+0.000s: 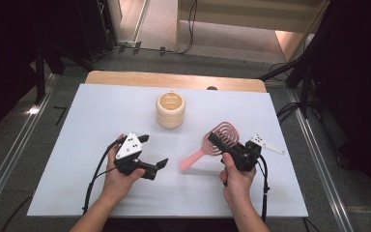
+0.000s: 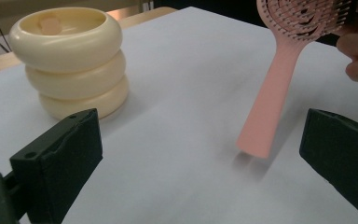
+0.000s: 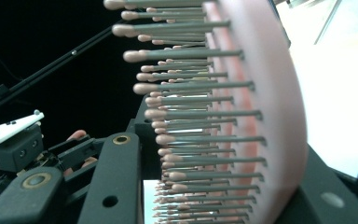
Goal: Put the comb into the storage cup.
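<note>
A pink hairbrush [image 1: 207,145] is held by its round head in my right gripper [image 1: 218,139], whose jaws are shut on it. In the right gripper view the bristles [image 3: 200,116] stand between the two black jaws. The brush's handle [image 2: 270,93] slants down toward my left gripper, its end just above the sheet. My left gripper [image 1: 153,151] is open and empty to the left of the handle tip, and its jaws in the left gripper view [image 2: 200,130] stand wide apart. A cream ringed holder [image 1: 170,109] stands upright beyond both grippers; it is also in the left gripper view [image 2: 70,60].
A white sheet [image 1: 101,125] covers most of the wooden table [image 1: 125,77]. The holder has a pale round piece [image 2: 49,23] inside it. Dark stands and cables [image 1: 290,111] lie on the floor around the table. The left gripper [image 3: 14,140] shows at the far left of the right gripper view.
</note>
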{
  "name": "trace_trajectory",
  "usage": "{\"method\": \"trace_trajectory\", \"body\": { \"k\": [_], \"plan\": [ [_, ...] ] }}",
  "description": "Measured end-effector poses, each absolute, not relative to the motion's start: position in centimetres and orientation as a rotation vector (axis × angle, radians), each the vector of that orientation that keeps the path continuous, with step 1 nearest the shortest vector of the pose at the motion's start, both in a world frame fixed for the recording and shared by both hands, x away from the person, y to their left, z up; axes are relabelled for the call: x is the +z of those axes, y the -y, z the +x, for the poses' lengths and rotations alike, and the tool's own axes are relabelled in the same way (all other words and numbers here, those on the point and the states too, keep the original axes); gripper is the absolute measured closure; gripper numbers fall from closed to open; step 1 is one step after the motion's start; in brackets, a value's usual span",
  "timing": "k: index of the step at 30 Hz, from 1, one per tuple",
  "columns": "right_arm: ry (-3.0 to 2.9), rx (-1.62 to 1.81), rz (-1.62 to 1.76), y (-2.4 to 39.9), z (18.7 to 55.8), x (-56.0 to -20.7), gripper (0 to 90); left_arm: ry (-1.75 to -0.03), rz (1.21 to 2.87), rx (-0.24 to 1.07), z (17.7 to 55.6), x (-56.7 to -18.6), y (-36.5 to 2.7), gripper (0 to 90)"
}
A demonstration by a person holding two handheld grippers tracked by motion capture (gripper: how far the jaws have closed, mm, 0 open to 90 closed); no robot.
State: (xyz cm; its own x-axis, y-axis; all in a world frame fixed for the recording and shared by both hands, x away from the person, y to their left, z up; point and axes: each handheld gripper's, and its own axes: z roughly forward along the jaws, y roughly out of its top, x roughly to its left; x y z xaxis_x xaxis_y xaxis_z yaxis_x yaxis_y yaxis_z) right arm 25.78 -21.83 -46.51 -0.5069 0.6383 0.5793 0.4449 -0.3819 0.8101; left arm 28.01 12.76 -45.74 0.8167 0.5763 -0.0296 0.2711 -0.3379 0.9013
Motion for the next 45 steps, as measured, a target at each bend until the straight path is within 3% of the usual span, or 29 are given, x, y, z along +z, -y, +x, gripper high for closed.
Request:
{"method": "trace_trajectory", "body": {
  "k": [18, 45],
  "plan": [
    [-1.707, 1.947, 1.378, 21.9, 26.4, -44.5, 59.9, -0.745, 1.88, 0.423, 27.6, -47.0, -18.7, 0.0],
    [-1.705, 1.906, 1.312, 22.4, 27.4, -42.4, 60.3, -0.811, 1.788, 0.518, 25.9, -47.8, -24.4, 0.0]
  ]
}}
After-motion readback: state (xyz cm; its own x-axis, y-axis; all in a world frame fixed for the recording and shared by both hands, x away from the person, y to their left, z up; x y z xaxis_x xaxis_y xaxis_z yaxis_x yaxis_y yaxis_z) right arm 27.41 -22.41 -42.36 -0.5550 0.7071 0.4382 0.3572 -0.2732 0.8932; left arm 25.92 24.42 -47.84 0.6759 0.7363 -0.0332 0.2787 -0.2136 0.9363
